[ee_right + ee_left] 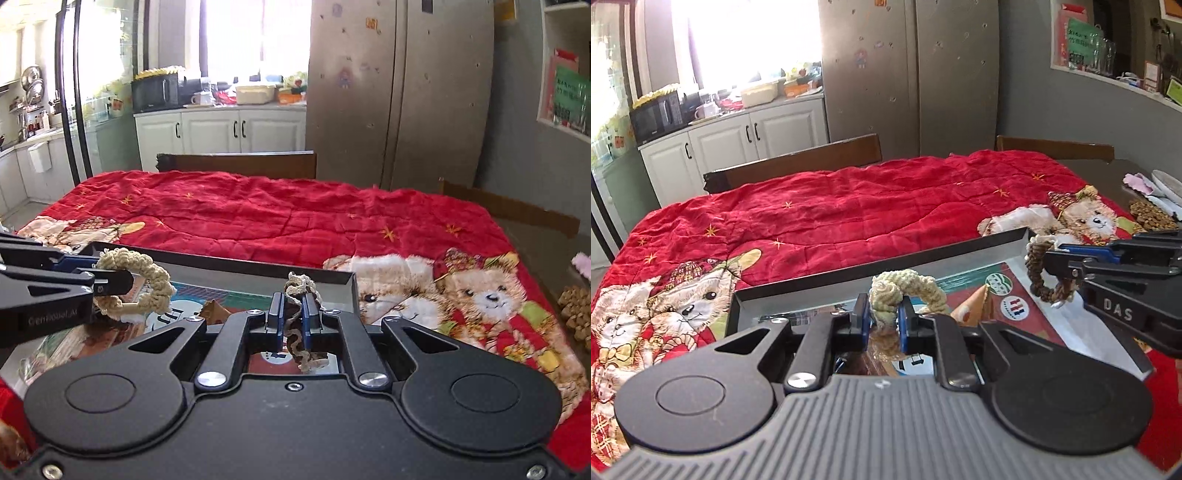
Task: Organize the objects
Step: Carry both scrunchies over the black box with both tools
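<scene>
My left gripper (882, 317) is shut on a cream braided rope ring (905, 288) and holds it above a shallow metal tin (886, 266) with a printed floor. It also shows in the right wrist view (110, 282), with the cream ring (147, 277) hanging from it. My right gripper (293, 317) is shut on a dark brown braided rope ring (295, 332) above the tin's right part (332, 278). In the left wrist view the right gripper (1056, 258) holds that brown ring (1039, 273) near the tin's right end.
The tin lies on a red quilt with teddy bears (849, 206) covering a table. More brown woven pieces (576, 314) and a pink cloth (1137, 182) lie at the table's right edge. Wooden chairs (798, 162) stand behind it.
</scene>
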Demonstrator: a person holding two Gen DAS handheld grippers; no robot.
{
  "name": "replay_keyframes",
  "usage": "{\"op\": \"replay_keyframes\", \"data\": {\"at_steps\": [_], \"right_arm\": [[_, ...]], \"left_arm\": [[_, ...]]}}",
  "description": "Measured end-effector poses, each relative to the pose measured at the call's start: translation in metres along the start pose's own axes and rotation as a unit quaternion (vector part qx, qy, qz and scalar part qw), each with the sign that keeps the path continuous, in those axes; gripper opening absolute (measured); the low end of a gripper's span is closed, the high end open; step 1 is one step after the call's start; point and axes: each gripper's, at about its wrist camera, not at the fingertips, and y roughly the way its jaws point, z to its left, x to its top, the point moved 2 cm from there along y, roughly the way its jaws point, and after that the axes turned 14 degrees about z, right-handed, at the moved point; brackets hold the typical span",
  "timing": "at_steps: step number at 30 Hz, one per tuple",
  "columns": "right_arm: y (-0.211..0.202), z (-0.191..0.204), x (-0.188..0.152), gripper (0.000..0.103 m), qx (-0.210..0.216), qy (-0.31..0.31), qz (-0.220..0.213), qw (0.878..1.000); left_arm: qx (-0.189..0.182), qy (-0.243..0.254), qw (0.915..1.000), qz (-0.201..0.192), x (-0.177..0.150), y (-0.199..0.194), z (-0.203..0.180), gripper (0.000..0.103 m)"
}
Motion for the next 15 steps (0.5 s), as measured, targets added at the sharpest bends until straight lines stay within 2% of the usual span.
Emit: {"op": "replay_keyframes", "data": {"at_steps": [15], "right_arm": [[0.036,0.023,0.012,0.010,0.022,-0.004,0.030,0.999]], "left_arm": [[0.008,-0.003,0.9994,0.033,0.004,0.034,-0.005,0.020]]}}
